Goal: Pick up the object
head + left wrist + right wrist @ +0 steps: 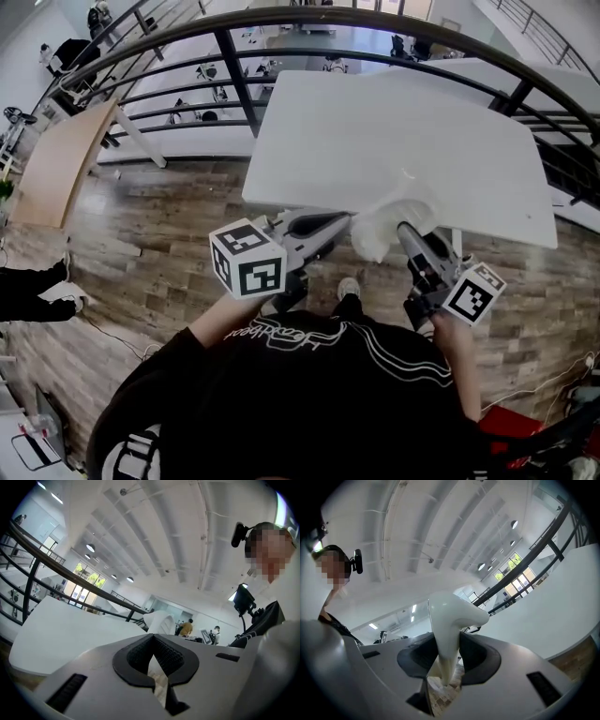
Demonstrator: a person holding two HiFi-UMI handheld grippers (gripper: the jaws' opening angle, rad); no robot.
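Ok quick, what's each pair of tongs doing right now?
Left tongs: closed, nothing between them.
Right tongs: closed on the white object.

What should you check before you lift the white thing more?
1. Right hand-held gripper shut on the white object: ok.
2. Object sits deep between the pads, not just at the tips: ok.
3. Left hand-held gripper empty, jaws together: ok.
4. Left hand-held gripper apart from the object: cannot tell; its tip is right beside it.
5. Object clear of the table: cannot tell; it hangs at the near edge.
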